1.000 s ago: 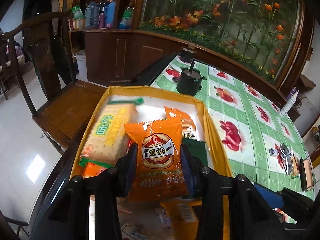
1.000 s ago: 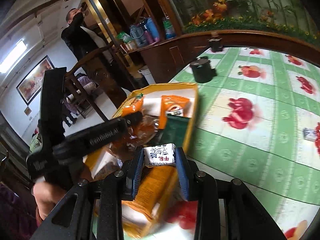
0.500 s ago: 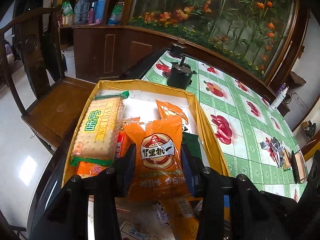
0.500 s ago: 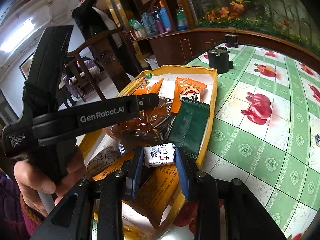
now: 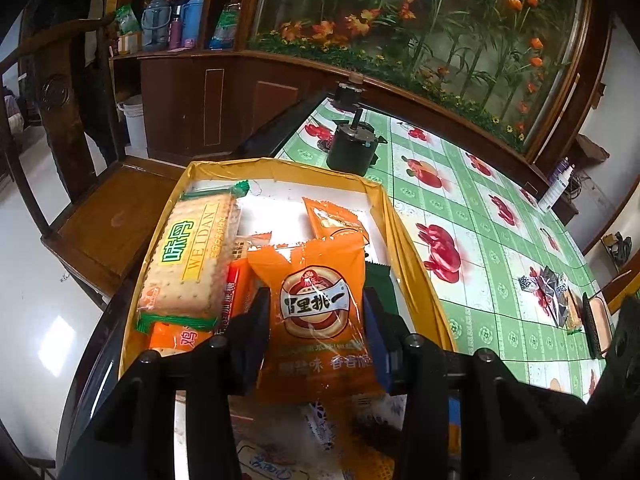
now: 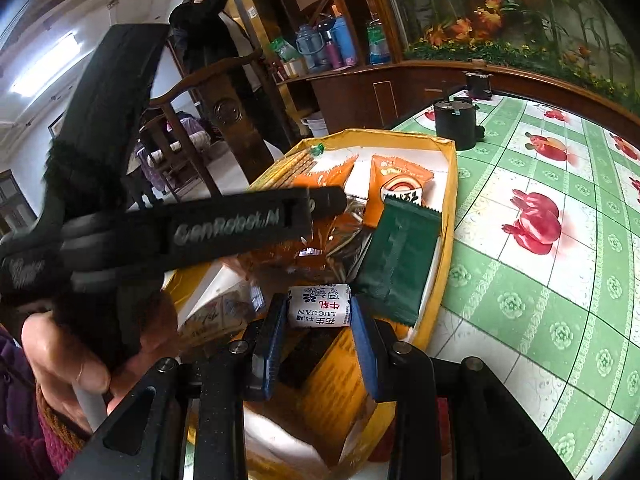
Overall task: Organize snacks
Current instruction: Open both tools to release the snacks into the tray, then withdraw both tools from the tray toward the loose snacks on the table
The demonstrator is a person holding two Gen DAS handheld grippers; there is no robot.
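In the left wrist view my left gripper [image 5: 315, 320] is shut on an orange snack packet [image 5: 316, 280], held upright over a yellow box [image 5: 280, 168]. Inside the box lie a cracker pack [image 5: 192, 256], a smaller orange packet [image 5: 336, 220] and a dark green packet [image 5: 380, 280]. My right gripper [image 6: 318, 314] is shut on a small white wrapped candy [image 6: 320, 310], above the near end of the same box [image 6: 450, 208]. The right wrist view also shows the left gripper's black finger [image 6: 240, 224] reaching across the box, and the hand [image 6: 80, 360] holding it.
The box sits at the corner of a table with a green fruit-print cloth [image 5: 480, 240]. A black cylindrical object [image 5: 352, 148] stands just beyond the box. A wooden chair [image 5: 100, 216] is to the left. Loose wrappers [image 5: 548, 288] lie far right. A person [image 6: 208, 12] stands behind.
My right gripper has come down and closer over the box with the candy still in it. The left gripper keeps its place and its hold on the orange packet.
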